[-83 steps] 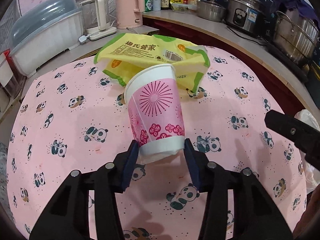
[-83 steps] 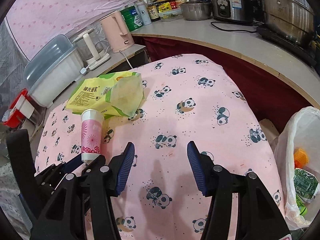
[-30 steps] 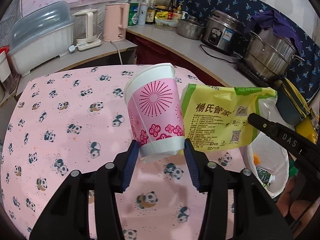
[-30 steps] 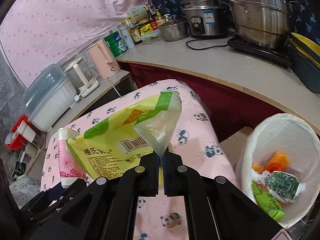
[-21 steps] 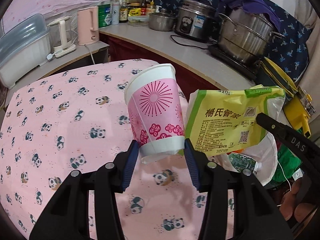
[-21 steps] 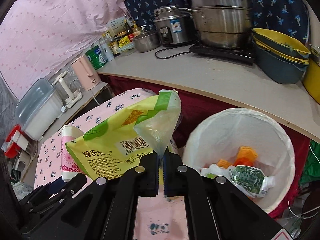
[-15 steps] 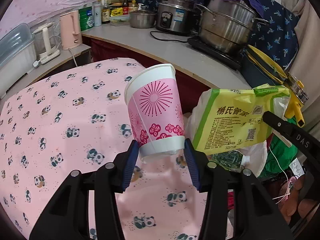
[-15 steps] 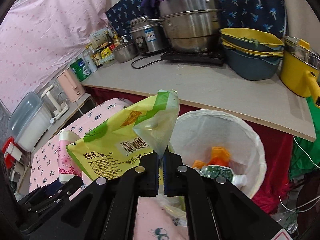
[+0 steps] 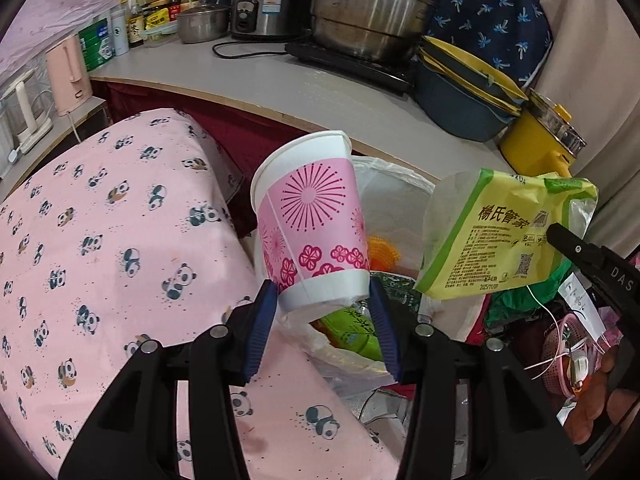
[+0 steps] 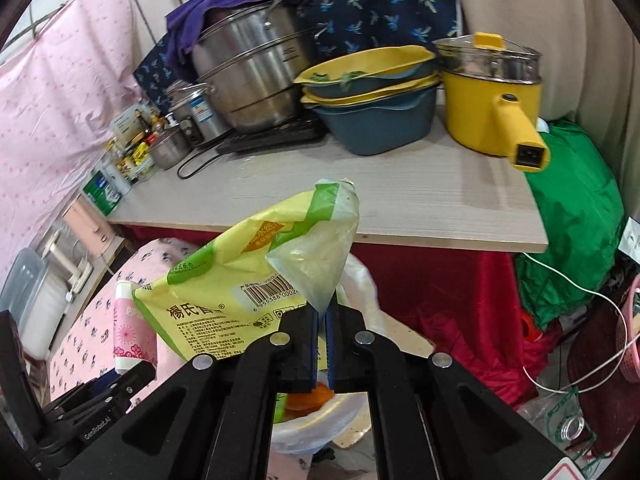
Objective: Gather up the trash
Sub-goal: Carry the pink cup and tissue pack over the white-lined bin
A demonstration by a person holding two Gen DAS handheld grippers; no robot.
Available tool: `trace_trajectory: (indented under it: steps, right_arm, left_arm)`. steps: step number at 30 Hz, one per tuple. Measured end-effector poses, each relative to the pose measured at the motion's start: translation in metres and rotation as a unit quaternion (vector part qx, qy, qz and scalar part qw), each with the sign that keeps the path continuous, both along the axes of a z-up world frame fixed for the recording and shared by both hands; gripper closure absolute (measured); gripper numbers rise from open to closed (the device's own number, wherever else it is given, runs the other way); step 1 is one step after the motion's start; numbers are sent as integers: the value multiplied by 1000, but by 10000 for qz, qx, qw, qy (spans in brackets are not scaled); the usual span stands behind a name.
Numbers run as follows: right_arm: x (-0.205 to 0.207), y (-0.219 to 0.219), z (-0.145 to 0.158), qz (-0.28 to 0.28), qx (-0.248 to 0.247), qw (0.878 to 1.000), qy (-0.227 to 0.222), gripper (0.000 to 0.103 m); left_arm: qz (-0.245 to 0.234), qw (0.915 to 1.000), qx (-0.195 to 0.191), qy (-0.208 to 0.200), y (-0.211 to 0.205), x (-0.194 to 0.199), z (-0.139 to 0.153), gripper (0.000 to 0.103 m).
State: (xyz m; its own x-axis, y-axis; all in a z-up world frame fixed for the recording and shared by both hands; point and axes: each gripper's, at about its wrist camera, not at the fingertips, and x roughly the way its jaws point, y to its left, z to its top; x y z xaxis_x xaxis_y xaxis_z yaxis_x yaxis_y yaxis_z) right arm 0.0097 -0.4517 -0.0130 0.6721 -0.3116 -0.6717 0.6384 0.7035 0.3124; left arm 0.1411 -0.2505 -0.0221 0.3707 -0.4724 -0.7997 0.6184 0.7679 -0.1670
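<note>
Your left gripper [image 9: 323, 322] is clamped on the base of the paper cup [image 9: 310, 222], holding it tilted above the near rim of the trash bin [image 9: 394, 184], beside the table [image 9: 100, 248]. Your right gripper [image 10: 322, 344] is fully closed, pinching the clear corner of the yellow wrapper [image 10: 248, 280]. The wrapper hangs above the bin, which already contains trash.

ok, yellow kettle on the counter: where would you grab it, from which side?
By the handle of the yellow kettle, from its open end. It sticks out level off the counter edge with free space around it; the round body looks too wide for the fingers.
</note>
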Motion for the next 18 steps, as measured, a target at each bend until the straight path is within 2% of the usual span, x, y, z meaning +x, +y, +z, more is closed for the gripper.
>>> trace_trajectory:
  steps: [8,13,15,17,18]
  right_arm:
    - [-19,-20,-7,-302,84,9995,-11,99]
    - [-22,-26,-11,-346,129,9993,-5,99]
    - [-20,-25,-13,-321,127,9994,9,99]
    - [-16,-23,-15,-279,153,9995,10,99]
    - [-14,-21,-16,-258,166,9995,16,99]
  left_arm:
    - [-332,9992,201,50,-32,-8,-19,59]
    - [-323,9992,227,88,-34,-9,-24,58]
    - [-269,9993,263,54,-31,-9,-25,53]
    - [-184,9993,320,-36,-28,-9,-24,42]
    - [-134,9993,348,-103,-26,-8,-24,40]
